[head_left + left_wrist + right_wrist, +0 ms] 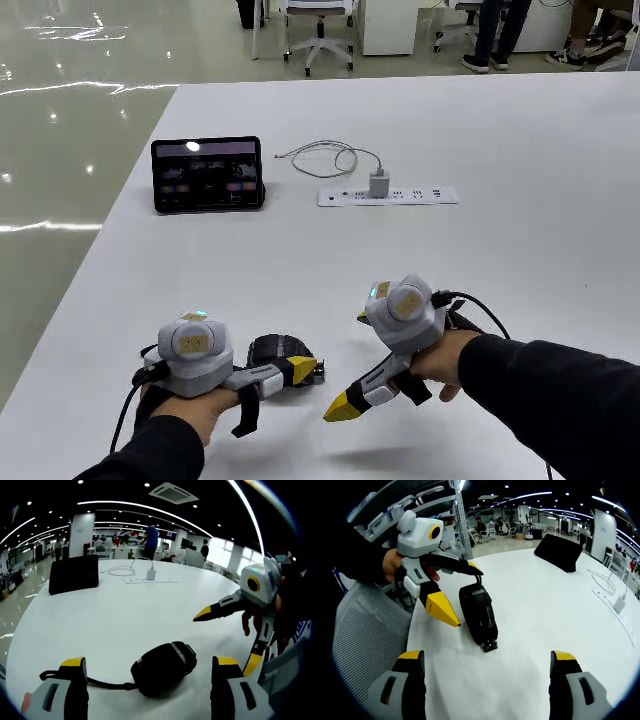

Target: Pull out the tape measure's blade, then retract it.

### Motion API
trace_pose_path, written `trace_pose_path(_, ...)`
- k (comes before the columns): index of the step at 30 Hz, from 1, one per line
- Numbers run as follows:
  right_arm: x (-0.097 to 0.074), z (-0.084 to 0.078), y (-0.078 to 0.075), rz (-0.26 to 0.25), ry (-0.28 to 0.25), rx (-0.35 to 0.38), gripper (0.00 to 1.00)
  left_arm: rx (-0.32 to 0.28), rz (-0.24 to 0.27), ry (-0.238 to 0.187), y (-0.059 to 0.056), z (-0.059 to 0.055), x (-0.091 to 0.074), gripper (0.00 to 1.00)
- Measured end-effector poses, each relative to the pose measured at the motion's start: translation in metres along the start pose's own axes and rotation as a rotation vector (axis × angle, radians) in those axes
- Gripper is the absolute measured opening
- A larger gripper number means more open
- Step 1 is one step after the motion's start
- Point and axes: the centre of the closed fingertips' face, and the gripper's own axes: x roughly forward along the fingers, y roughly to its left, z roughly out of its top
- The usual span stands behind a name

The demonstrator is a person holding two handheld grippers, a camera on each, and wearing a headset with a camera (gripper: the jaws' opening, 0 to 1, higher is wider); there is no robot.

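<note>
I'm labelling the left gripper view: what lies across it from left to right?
From left: tablet → cable → charger → right gripper. The tape measure and power strip overlap others, so they are left out.

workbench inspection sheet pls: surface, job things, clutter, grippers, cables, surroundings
surface: white table, clean
job's things: black tape measure, blade not out
clutter: tablet propped upright; power strip with charger plugged in
grippers: left gripper open, jaws either side of the tape measure; right gripper open, facing it, apart
cables: white cable looped by the charger; black lead from the right gripper
surroundings: glossy floor, office chair, people at the back
</note>
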Motion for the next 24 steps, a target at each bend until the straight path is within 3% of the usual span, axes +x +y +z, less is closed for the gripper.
trace_pose_path(3,-0.01,-0.006,-0.003,-0.016,-0.019,0.016,1.0,0.034,-0.023,0.021,0.003,-0.006,-0.004,1.0)
trace_pose_path(8,-0.026,-0.014,-0.007,-0.051,-0.033,0.02,1.0,0.004,-0.086,0.003,0.002,-0.007,-0.012,1.0)
trace_pose_path(11,-0.036,-0.017,-0.009,-0.072,-0.045,0.012,1.0,0.017,-0.112,-0.011,0.001,-0.005,-0.018,1.0)
trace_pose_path(13,-0.043,-0.021,-0.011,-0.09,-0.048,0.014,1.0,0.028,-0.127,0.015,0.002,-0.01,-0.021,1.0)
trace_pose_path(14,-0.046,-0.022,-0.012,-0.098,-0.056,0.015,1.0,0.005,-0.155,0.053,-0.001,-0.016,-0.023,0.99)
trace_pose_path(16,-0.053,-0.026,-0.015,-0.119,-0.062,0.019,1.0,0.035,-0.142,0.02,0.004,-0.014,-0.026,1.0)
trace_pose_path(24,-0.081,-0.047,-0.021,-0.184,-0.087,0.063,1.0,0.05,-0.144,0.021,0.015,-0.02,-0.041,1.0)
